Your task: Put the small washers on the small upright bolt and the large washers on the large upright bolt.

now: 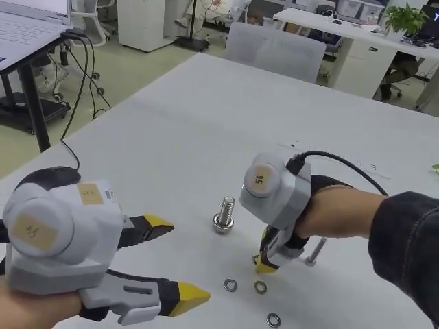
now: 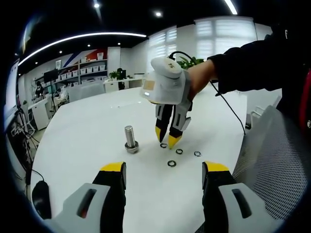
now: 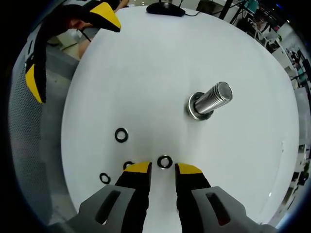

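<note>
Four washers (image 3: 121,135) lie flat on the white worktop (image 1: 206,123). There are two bolts. A thick bolt (image 1: 224,211) stands upright on its broad head. A thin bolt (image 1: 316,251) is just behind the right hand (image 1: 329,214), and I cannot tell whether it is upright or leaning. The right claw (image 3: 164,168) points steeply down at the washers, its jaws parted by a narrow gap and holding nothing. One washer (image 3: 164,161) lies just ahead of that gap, a second is half hidden by one jaw, and the other two lie off to the same side. The thick bolt stands near the claw but clear of it. The right hand holds its claw from above with the wrist bent down, in a dark sleeve (image 1: 405,240). The left claw (image 1: 173,258) is held low and roughly level, jaws spread wide and empty, aimed toward the washers and well apart from them.
</note>
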The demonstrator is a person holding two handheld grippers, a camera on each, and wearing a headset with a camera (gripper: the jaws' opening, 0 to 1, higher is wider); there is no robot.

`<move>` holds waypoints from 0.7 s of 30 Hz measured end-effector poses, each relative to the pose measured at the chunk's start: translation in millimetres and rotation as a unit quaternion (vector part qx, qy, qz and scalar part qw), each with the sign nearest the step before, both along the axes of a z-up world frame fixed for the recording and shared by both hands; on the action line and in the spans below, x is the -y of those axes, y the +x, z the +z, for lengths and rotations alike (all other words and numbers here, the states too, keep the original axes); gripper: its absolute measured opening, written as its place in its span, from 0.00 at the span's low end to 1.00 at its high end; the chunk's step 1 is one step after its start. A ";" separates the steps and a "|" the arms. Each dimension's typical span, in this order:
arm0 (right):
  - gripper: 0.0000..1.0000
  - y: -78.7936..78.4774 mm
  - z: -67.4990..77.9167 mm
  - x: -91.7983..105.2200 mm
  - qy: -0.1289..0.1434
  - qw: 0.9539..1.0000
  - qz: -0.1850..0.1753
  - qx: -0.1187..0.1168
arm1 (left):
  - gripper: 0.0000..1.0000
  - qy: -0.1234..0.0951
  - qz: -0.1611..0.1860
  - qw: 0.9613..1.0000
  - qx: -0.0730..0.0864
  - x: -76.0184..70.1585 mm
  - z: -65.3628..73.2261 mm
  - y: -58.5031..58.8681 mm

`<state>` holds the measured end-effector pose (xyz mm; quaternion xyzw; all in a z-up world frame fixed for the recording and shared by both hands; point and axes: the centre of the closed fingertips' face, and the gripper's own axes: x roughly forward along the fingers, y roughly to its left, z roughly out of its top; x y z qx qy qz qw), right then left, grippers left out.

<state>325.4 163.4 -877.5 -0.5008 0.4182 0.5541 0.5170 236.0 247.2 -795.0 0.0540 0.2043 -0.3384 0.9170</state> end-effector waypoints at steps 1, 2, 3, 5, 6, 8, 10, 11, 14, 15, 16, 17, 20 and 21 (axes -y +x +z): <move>0.21 0.1 -0.1 0.1 0.000 1.000 -0.001 -0.002 | 0.62 0.000 0.000 1.000 0.000 0.1 0.0 0.1; 0.21 0.2 -0.2 0.1 0.000 1.000 -0.002 -0.003 | 0.62 0.000 0.000 1.000 0.000 0.1 -0.1 0.0; 0.21 0.2 -0.2 0.1 0.000 1.000 -0.002 -0.004 | 0.62 0.000 0.000 1.000 0.000 0.2 -0.1 0.1; 0.20 0.8 -0.6 0.4 0.000 1.000 -0.003 -0.007 | 0.62 -0.001 0.000 1.000 -0.001 0.3 -0.4 0.4; 0.20 0.9 -0.7 0.3 0.000 1.000 -0.002 -0.008 | 0.62 -0.001 0.000 1.000 -0.001 0.4 -0.5 0.5; 0.20 0.8 -1.0 0.1 -0.001 1.000 0.000 -0.012 | 0.62 0.000 0.001 1.000 -0.002 0.5 -0.9 0.9; 0.20 0.9 -1.2 -0.3 -0.001 1.000 0.003 -0.015 | 0.62 -0.001 0.001 1.000 -0.002 0.6 -0.9 1.3; 0.20 1.0 -1.3 -0.3 -0.002 1.000 0.006 -0.016 | 0.62 -0.002 0.001 1.000 -0.002 0.5 -0.9 1.5; 0.20 1.3 -1.3 -0.5 -0.005 1.000 0.012 -0.017 | 0.62 -0.002 0.002 1.000 -0.002 0.5 -1.1 2.0; 0.21 1.7 -1.3 -0.6 -0.005 1.000 0.016 -0.017 | 0.62 -0.002 0.002 1.000 -0.003 0.4 -1.3 2.2; 0.21 2.0 -1.3 -0.5 -0.006 1.000 0.015 -0.018 | 0.62 -0.002 0.002 1.000 -0.003 0.4 -1.4 2.3; 0.21 2.6 -1.3 -0.5 -0.006 1.000 0.014 -0.019 | 0.62 -0.002 0.002 1.000 -0.003 0.4 -1.6 2.6; 0.20 3.8 -0.6 -3.1 0.004 1.000 0.004 -0.024 | 0.62 -0.002 0.002 1.000 -0.004 0.3 -2.2 2.7; 0.20 4.0 -0.7 -3.2 0.005 1.000 0.005 -0.024 | 0.62 -0.001 0.002 1.000 -0.005 0.2 -2.9 2.6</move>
